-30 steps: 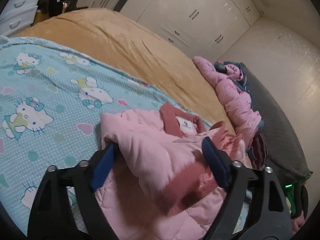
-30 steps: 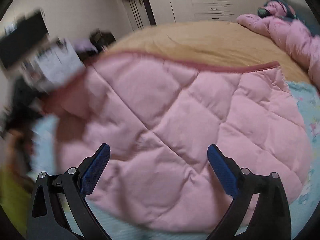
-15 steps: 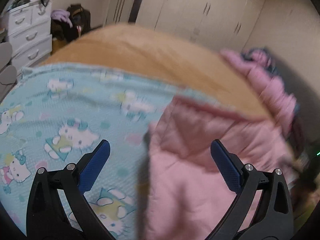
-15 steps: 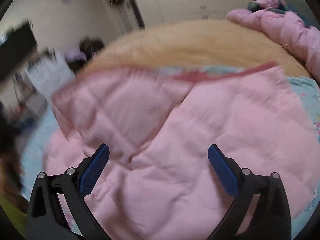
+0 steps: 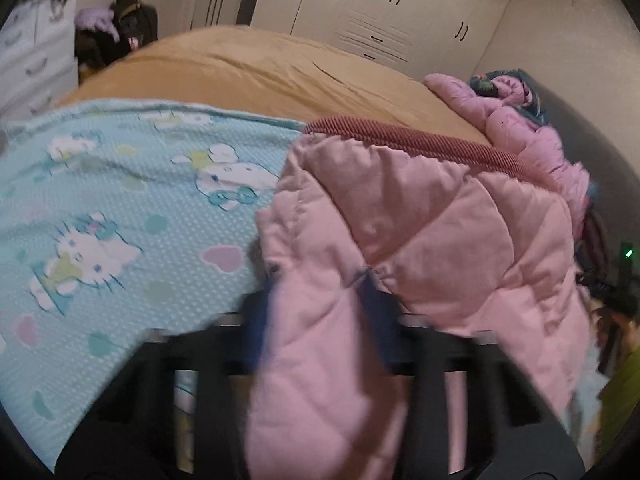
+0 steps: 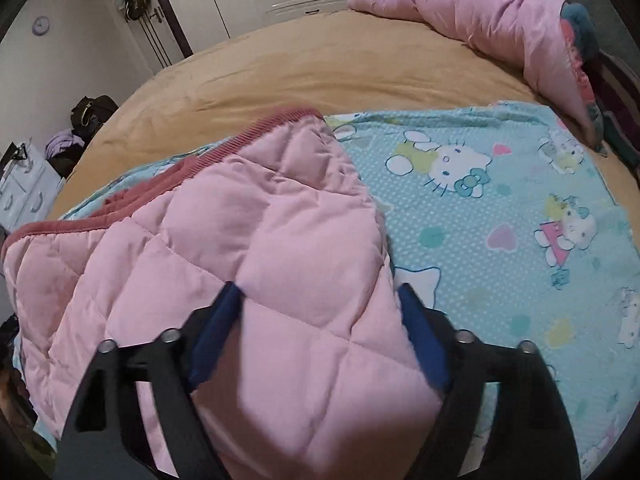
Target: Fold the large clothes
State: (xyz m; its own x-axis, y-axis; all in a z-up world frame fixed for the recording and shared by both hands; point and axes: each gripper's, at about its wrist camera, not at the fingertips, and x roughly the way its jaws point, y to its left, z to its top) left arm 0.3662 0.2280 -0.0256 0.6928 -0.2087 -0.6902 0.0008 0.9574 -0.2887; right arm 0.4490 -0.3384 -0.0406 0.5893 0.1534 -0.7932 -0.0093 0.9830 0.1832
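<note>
A pink quilted jacket [image 5: 432, 232] with a dark pink ribbed hem [image 5: 420, 140] lies on a light blue cartoon-cat sheet [image 5: 104, 208]. My left gripper [image 5: 316, 304] is shut on the jacket's left edge, with padded fabric bunched between its blue pads; this view is motion-blurred. In the right wrist view the same jacket [image 6: 240, 248] fills the lower left. My right gripper [image 6: 320, 304] is shut on its right edge, a thick fold squeezed between the blue pads [image 6: 420, 332].
The sheet [image 6: 500, 208] lies over a tan bedspread [image 6: 320, 64]. A second pink jacket [image 6: 480, 12] lies crumpled at the bed's far right. White wardrobes [image 5: 380, 12] stand behind. A white drawer unit [image 5: 32, 60] and dark bags [image 5: 120, 36] are on the left.
Both grippers were open above the jacket half a second ago; now each has closed on an edge of it. The jacket now lies quilted side up.
</note>
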